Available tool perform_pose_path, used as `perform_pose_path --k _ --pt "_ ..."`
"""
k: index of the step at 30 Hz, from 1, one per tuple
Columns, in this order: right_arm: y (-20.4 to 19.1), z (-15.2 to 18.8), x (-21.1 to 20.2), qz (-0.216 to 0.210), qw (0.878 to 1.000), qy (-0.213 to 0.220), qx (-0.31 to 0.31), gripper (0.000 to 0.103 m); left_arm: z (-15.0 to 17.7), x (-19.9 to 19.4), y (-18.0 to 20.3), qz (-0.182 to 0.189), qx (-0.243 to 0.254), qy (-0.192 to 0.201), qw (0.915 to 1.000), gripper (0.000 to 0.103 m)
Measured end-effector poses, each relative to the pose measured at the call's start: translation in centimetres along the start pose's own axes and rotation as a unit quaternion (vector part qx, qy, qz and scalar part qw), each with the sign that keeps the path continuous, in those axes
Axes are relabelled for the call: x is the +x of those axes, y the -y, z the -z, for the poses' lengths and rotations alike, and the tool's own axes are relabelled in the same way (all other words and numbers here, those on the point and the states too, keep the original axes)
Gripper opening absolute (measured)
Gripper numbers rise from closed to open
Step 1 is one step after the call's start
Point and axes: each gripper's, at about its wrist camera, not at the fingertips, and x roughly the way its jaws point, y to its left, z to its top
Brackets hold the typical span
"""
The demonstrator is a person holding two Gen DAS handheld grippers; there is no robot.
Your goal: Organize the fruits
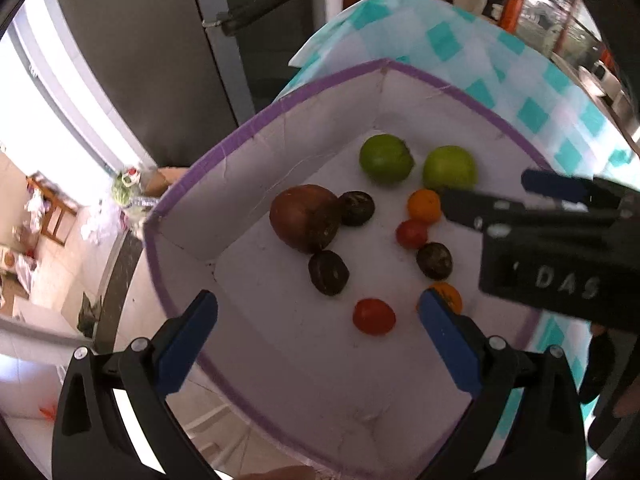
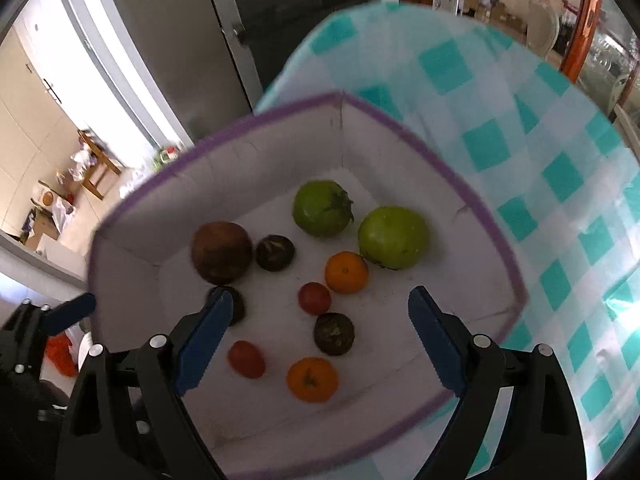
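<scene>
A white box with a purple rim (image 1: 248, 128) (image 2: 256, 120) holds the fruit. Inside lie two green fruits (image 1: 386, 159) (image 2: 322, 208), a large brown fruit (image 1: 306, 217) (image 2: 221, 252), three dark round fruits (image 1: 328, 272) (image 2: 334, 333), two oranges (image 1: 424, 205) (image 2: 346, 272) and two red tomatoes (image 1: 374, 316) (image 2: 246, 359). My left gripper (image 1: 318, 344) is open and empty above the box's near side. My right gripper (image 2: 320, 340) is open and empty over the fruit; in the left wrist view it (image 1: 492, 204) reaches in from the right.
The box sits on a table with a teal and white checked cloth (image 2: 520, 160) (image 1: 460, 48). A dark fridge (image 1: 180, 40) (image 2: 192, 32) stands behind. The floor and a wooden stool (image 2: 96, 168) lie to the left, beyond the table's edge.
</scene>
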Motion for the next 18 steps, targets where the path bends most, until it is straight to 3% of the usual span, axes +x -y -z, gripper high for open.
perform_pose_path --k 8,18 --pt "1.0 -0.7 2.6 -0.014 1.000 -0.018 -0.006 0.087 -2.1 2.6 0.3 -0.008 -0.033 -0.019 0.9992 0.101" --pt "1.7 -1.3 3.7 -0.014 1.000 -0.018 -0.005 0.087 -2.5 4.5 0.3 -0.003 -0.041 -0.038 0.9984 0.101"
